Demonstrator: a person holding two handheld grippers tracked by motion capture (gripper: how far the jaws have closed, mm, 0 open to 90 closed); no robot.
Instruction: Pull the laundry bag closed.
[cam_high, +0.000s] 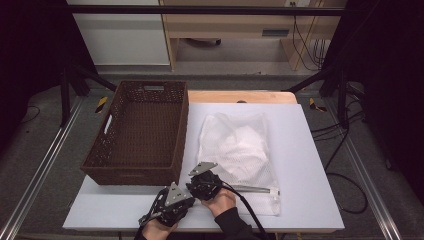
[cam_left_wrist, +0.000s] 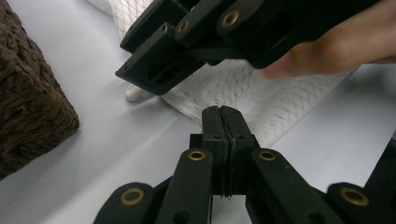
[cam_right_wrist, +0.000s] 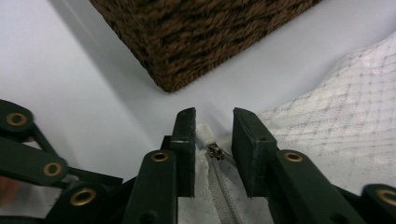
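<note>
Jaws of left gripper (cam_left_wrist: 222, 116) pressed shut on nothing at near table (cam_high: 310, 165) edge, right gripper (cam_right_wrist: 213, 122) narrowly parted astride zipper pull (cam_right_wrist: 214, 150) at mesh bag (cam_high: 239, 147) corner, seen close from right gripper view, wicker basket (cam_high: 137, 132) beyond, left.

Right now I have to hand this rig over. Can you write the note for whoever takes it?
Left tool: shut, holding nothing, just short of the mesh bag.
Right tool: open, jaws either side of the zip pull at the bag's near left corner.
Bag lies flat on the white board, right of the basket.
Done: right tool lined up on the zip.
Left: probably close on the pull; whatever follows is unclear.
</note>
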